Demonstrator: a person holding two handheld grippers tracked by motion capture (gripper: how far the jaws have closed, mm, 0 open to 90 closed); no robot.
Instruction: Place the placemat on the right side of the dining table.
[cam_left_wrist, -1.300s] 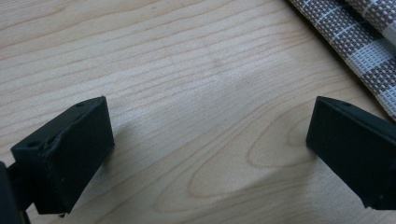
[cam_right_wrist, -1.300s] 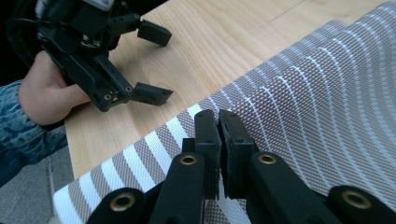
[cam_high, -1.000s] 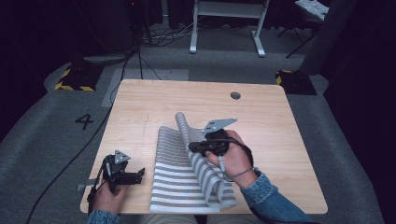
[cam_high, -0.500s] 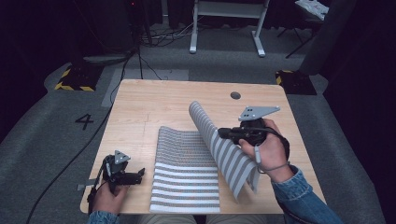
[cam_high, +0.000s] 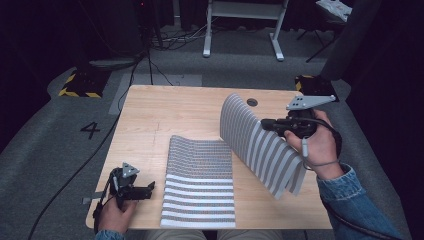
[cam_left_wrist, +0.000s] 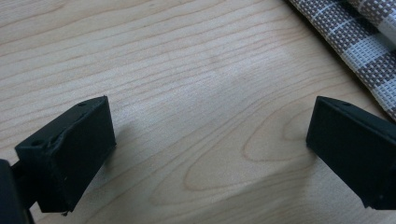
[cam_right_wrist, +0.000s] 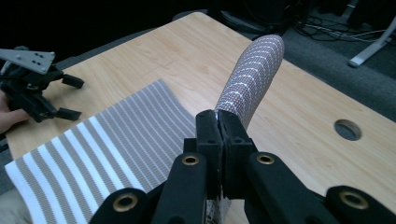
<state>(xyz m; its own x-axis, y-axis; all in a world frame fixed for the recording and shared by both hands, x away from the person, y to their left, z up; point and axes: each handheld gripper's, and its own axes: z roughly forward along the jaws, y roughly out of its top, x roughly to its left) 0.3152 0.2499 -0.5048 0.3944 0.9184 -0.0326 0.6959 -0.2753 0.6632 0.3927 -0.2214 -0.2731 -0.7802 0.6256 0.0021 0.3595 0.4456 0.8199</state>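
Observation:
A grey and white striped woven mat (cam_high: 200, 185) lies on the wooden table (cam_high: 170, 107). Its right half (cam_high: 260, 145) is lifted and curves up off the table. My right gripper (cam_high: 265, 123) is shut on that raised edge of the mat (cam_right_wrist: 250, 79), well above the table at the right. In the right gripper view the jaws are pressed together on the mat edge. My left gripper (cam_high: 150, 187) rests open on the table near the front left corner, left of the mat. Bare wood lies between its jaws, and the mat's corner (cam_left_wrist: 359, 37) lies just beyond them.
A round hole (cam_high: 252, 102) sits near the table's far edge. A cable runs over the grey floor at the left past a painted number 4 (cam_high: 91, 130). A white frame's legs (cam_high: 240, 30) stand beyond the table.
My right gripper has pulled the mat's edge up and to the right, unfolding the upper layer from over the lower one. The left gripper has stayed put.

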